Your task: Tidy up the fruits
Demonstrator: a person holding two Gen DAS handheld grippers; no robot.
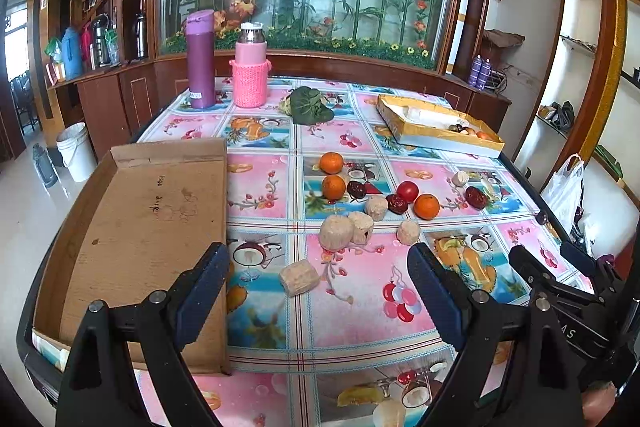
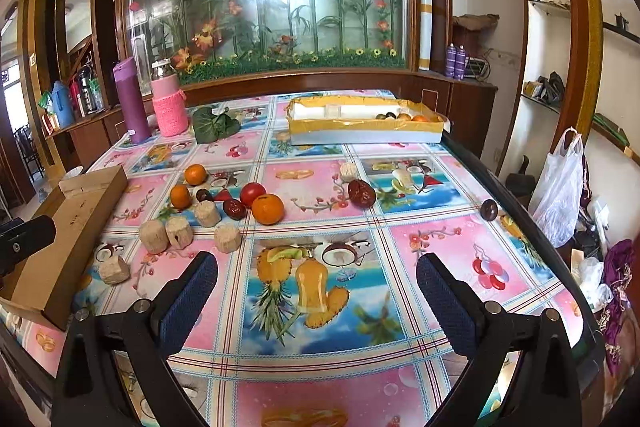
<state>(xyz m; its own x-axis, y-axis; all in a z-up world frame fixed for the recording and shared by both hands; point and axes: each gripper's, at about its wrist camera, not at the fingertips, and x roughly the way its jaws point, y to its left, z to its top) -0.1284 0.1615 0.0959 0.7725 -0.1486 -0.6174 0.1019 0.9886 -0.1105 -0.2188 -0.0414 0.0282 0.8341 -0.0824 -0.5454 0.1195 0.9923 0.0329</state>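
Note:
Loose fruit lies mid-table: three oranges (image 1: pixel 331 163) (image 2: pixel 268 209), a red tomato (image 1: pixel 407 191) (image 2: pixel 252 194) and dark red dates (image 1: pixel 476 197) (image 2: pixel 361 193), mixed with several beige cob-like chunks (image 1: pixel 336 233) (image 2: pixel 227 238). A yellow-rimmed box (image 1: pixel 440 143) (image 2: pixel 360 131) at the back right holds some fruit in its right end. A flat brown cardboard tray (image 1: pixel 140 227) (image 2: pixel 72 227) sits at the left. My left gripper (image 1: pixel 317 255) hovers open just short of the chunks. My right gripper (image 2: pixel 317 261) is open over bare cloth, right of the pile. Neither holds anything.
A purple flask (image 1: pixel 200 59) and a pink knitted bottle (image 1: pixel 250 67) stand at the back left beside a green leaf (image 1: pixel 310 105). A dark round fruit (image 2: pixel 489 209) lies near the table's right edge. A white plastic bag (image 2: pixel 560 187) hangs beyond it.

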